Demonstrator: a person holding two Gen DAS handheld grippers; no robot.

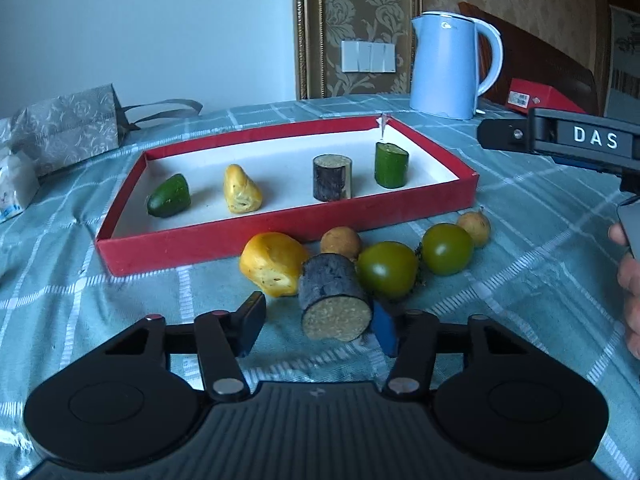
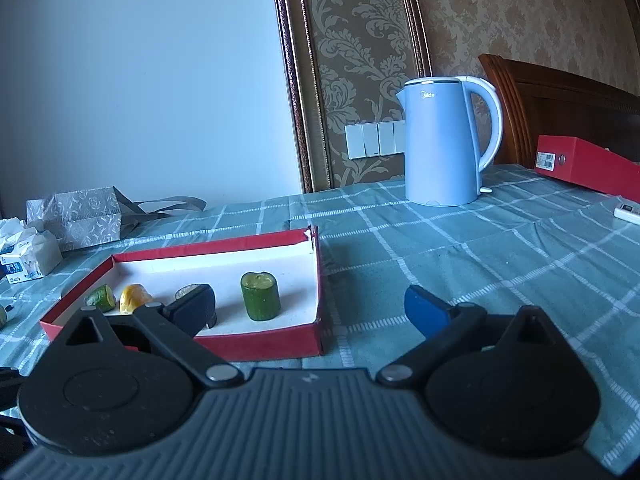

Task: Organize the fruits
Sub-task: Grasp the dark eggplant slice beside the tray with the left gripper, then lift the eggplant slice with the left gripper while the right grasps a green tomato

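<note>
Dark cut cylinder (image 1: 334,298), lying on its side on the checked tablecloth (image 1: 120,292), pale cut face toward me, sits between my left fingers. Left gripper (image 1: 320,326): jaws part-closed around it; blue right pad (image 1: 385,330) touches or nearly touches its side, the left pad (image 1: 251,320) shows a gap. Not gripped yet, as far as I can tell.

Just beyond my fingertips: yellow piece (image 1: 274,262) touching the cylinder's left, green tomato (image 1: 387,269) pressed at its right, a second green tomato (image 1: 447,249) and two small brown fruits (image 1: 341,242) behind. Farther ahead, the red tray (image 1: 200,246) holds four pieces in a row, including a matching dark cylinder (image 1: 332,178).

To do this well, I judge: centre the piece first, close across its round flanks, lift straight so neighbours don't roll.

Left gripper tilts down toward the cloth. Right gripper (image 2: 316,312) hovers wide and empty beside the tray's near corner, pointing slightly down.
</note>
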